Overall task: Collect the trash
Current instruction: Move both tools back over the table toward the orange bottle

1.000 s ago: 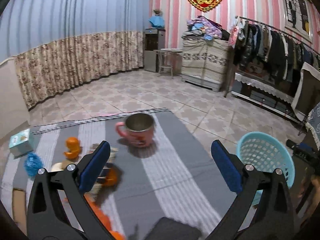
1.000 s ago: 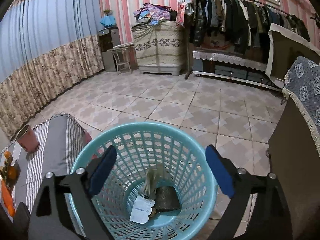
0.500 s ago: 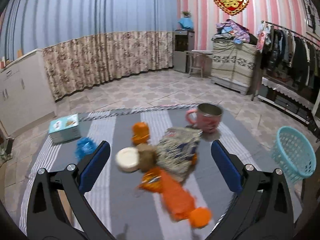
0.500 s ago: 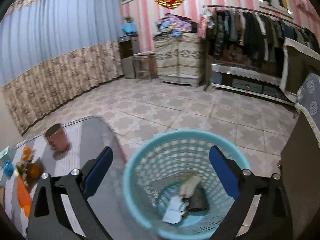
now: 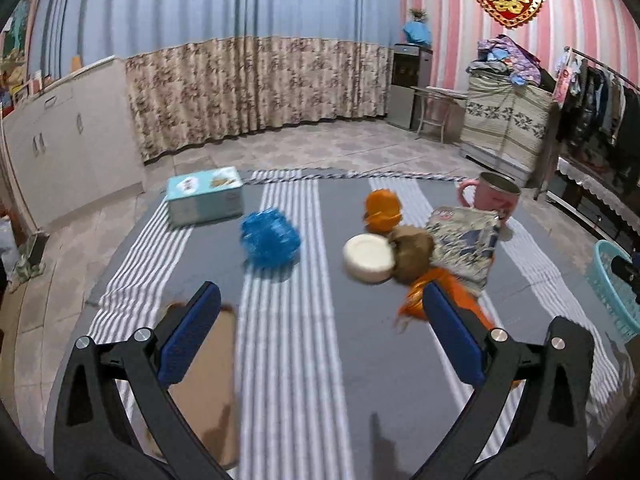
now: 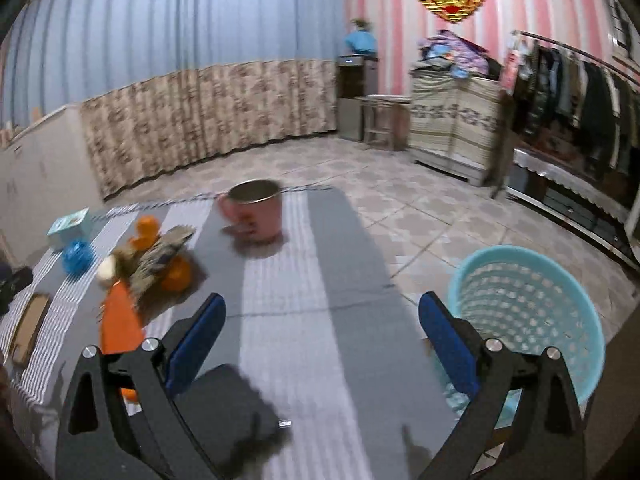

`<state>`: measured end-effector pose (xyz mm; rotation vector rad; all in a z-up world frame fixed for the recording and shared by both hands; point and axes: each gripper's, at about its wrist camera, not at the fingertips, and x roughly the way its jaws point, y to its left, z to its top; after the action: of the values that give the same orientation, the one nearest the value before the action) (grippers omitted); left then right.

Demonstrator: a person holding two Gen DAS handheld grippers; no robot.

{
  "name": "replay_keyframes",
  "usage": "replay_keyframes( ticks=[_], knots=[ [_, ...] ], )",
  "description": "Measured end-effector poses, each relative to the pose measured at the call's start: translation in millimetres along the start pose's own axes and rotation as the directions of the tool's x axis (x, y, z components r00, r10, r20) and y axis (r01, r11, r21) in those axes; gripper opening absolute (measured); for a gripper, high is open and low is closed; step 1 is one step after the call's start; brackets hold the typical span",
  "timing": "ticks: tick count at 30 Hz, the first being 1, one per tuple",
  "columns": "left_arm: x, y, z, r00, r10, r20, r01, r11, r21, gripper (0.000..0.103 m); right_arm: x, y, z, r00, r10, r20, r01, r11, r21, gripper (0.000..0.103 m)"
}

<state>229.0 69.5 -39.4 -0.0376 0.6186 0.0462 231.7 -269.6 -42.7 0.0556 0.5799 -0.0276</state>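
On the grey striped table (image 5: pixel 288 320) lies a heap of litter: a crumpled blue wrapper (image 5: pixel 270 239), a white lid (image 5: pixel 368 258), a brown lump (image 5: pixel 412 248), a silvery printed bag (image 5: pixel 464 246) and an orange packet (image 5: pixel 448 296). My left gripper (image 5: pixel 320 336) hovers open over the table's near part, with nothing between its fingers. My right gripper (image 6: pixel 322 340) is open and empty too, above the table's right side, with the teal mesh basket (image 6: pixel 532 316) on the floor just right of it. The same litter heap (image 6: pixel 156 260) shows at left there.
A pink metal mug (image 5: pixel 494 198), an orange toy (image 5: pixel 382 210) and a teal box (image 5: pixel 204 196) stand at the table's far side. A flat brown card (image 5: pixel 204 384) lies near the left edge. A dark object (image 6: pixel 236 412) lies under my right gripper. Clothes rack (image 6: pixel 580 120) at right.
Both views swung left. My right gripper left the basket's mouth and now faces the table; the left one turned from the mug toward the litter heap and blue wrapper.
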Motion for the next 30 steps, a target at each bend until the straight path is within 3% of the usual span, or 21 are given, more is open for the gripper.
replay_keyframes(
  ticks=[5, 16, 25, 30],
  knots=[
    [-5.9, 22.4, -16.5, 1.0, -0.018, -0.015, 0.017, 0.998, -0.066, 0.097, 6.0, 29.7, -16.0, 0.994, 0.091, -0.057, -0.092, 0.996, -0.004, 0.095],
    [-13.9, 37.7, -49.0, 0.998, 0.037, -0.056, -0.038, 0.999, -0.028, 0.097, 17.8, 106.8, -50.6, 0.976, 0.117, -0.182, -0.15, 0.972, -0.179, 0.095],
    [-23.9, 44.8, -62.7, 0.997, 0.026, -0.07, -0.028, 0.999, -0.03, 0.097, 27.0, 136.3, -63.3, 0.967, 0.08, -0.242, -0.149, 0.947, -0.284, 0.094],
    [-25.7, 39.4, -64.9, 0.996, -0.004, -0.084, 0.002, 1.0, -0.028, 0.097, 31.8, 132.0, -60.4, 0.957, 0.087, -0.275, -0.16, 0.953, -0.256, 0.079]
  ],
)
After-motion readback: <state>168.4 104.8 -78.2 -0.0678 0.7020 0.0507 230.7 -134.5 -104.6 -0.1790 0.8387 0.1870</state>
